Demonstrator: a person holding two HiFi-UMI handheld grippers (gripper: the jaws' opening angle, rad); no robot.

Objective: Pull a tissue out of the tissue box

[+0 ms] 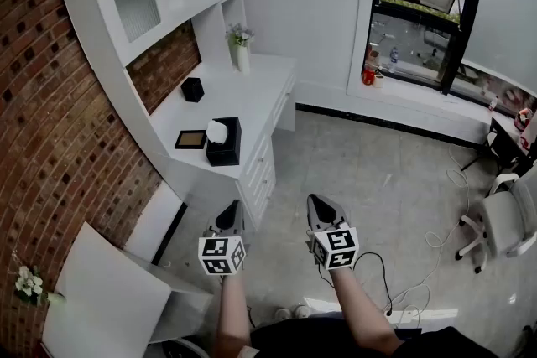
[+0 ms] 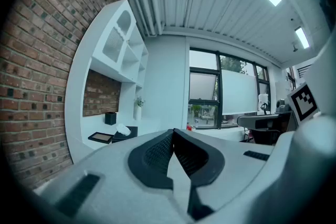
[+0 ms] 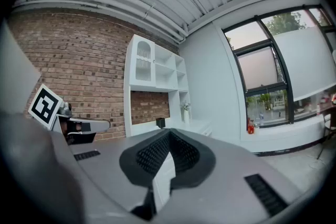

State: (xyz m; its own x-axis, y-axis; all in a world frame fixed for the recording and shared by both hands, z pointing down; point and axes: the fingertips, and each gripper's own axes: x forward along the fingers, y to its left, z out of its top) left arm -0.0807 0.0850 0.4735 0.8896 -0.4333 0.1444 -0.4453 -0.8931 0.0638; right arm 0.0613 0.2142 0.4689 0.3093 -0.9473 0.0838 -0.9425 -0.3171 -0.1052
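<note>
Well apart from both grippers, the tissue box point(image 1: 224, 142) stands on the white surface point(image 1: 264, 92) near its front edge. It is a black, squarish block with flat matt sides. A white tissue point(image 1: 217, 131) puffs up from its top in a soft crumpled tuft, tilted toward the brick wall point(image 1: 50, 121). Just beside the box on the wall side lies a flat black tray point(image 1: 191, 139) with a tan inner panel. Farther along sit a small black cube box point(image 1: 192, 89) and a slim white vase point(image 1: 241, 54) with pale sprigs.

Left gripper point(image 1: 226, 218): grey moulded shell, dark ribbed pads. In its own view the jaws are pressed together at the tips with nothing between them.

Right gripper point(image 1: 323, 214): same build. Its jaws are also pressed together and hold nothing.

Both are held over the grey tiled floor point(image 1: 377, 172), short of the surface. From the left gripper view the tissue box point(image 2: 126, 134) is small and far off, its white tuft just showing.

White cable point(image 1: 440, 235) loops on the floor near a white chair point(image 1: 503, 222).
</note>
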